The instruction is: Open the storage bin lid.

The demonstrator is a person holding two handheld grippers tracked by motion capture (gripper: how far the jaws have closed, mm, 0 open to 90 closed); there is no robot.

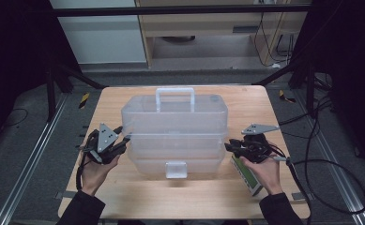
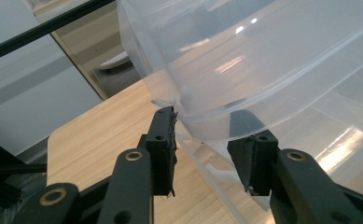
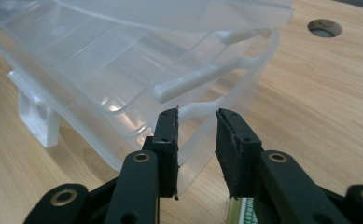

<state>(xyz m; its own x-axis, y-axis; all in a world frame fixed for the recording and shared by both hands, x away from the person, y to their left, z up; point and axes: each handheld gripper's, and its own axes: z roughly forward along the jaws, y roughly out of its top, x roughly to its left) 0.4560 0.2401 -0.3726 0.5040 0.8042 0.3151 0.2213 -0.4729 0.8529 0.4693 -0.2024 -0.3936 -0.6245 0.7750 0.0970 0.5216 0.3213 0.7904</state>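
While the clear plastic toolbox (image 1: 174,133) is sitting in the middle of the wooden desk (image 1: 124,192), a person is bringing a hand-held gripper up to each of its ends. The box is stacked in tiers, with a white handle (image 1: 175,96) standing upright on its lid and a white latch (image 1: 176,169) hanging at the front of the bottom tier, facing the person.

The left hand-held gripper (image 2: 207,140) is reaching at the box's left end with its jaws spread, and the curved rim of an upper tier (image 2: 244,116) is lying in the gap between them; whether the pads are touching the plastic is hard to say. In the high view this gripper (image 1: 124,139) is sitting just against the left wall.

The right hand-held gripper (image 3: 197,135) is also standing apart at the jaws, pointing at the corner of the lower tier (image 3: 202,105) without closing on it. From above it (image 1: 228,146) is resting just beside the right end.

A small green and white box (image 1: 247,176) is lying on the desk under the right hand (image 1: 263,171).
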